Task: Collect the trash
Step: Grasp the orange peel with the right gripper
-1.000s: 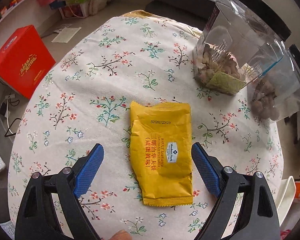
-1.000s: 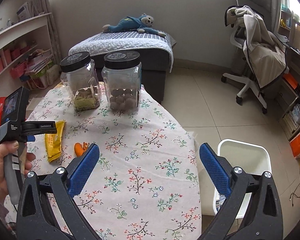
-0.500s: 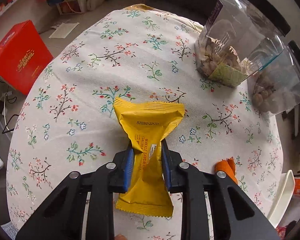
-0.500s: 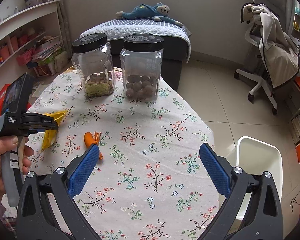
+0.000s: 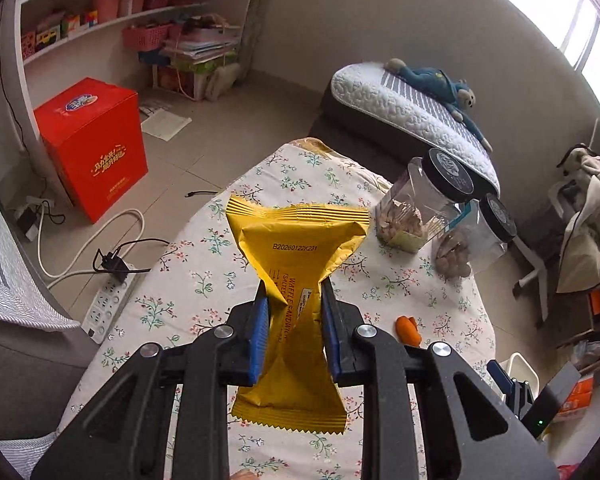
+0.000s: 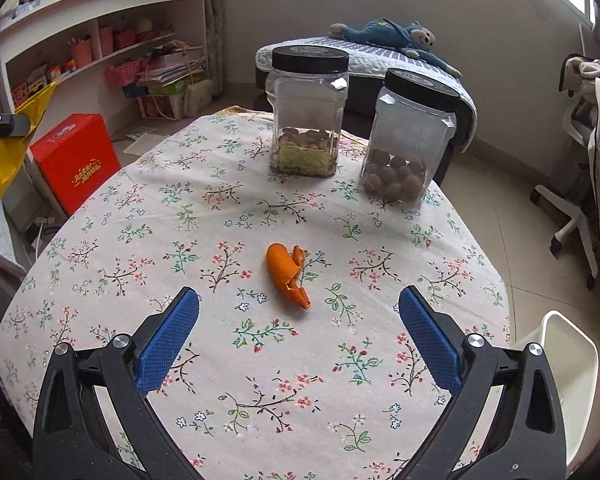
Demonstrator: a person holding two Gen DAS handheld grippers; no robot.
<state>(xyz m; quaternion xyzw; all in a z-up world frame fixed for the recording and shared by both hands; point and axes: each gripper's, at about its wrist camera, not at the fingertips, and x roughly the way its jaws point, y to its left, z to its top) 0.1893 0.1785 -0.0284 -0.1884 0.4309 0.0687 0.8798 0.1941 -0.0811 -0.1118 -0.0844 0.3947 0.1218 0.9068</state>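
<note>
Flowered cloth covers the round tabletop (image 6: 236,208) in a room with shelves along one wall and a bed behind. Left hand-held gripper (image 5: 294,332) is clamped across the middle of a yellow snack wrapper (image 5: 300,248), pinching it to a waist and holding it clear above the tabletop. Right hand-held gripper (image 6: 298,340) has its blue pads wide apart with nothing between them, hanging over the near edge and aimed at an orange peel (image 6: 286,274) lying near the middle of the tabletop.

By my reading, one piece is collected and the peel is next: the right pads must come down astride it and close. A white bin (image 6: 568,368) stands off the right edge, likely where the wrapper goes.

Most of the bin is cut off, so its contents cannot be seen. Two lidded jars (image 6: 310,112) at the far edge hold food, apparently not trash.
</note>
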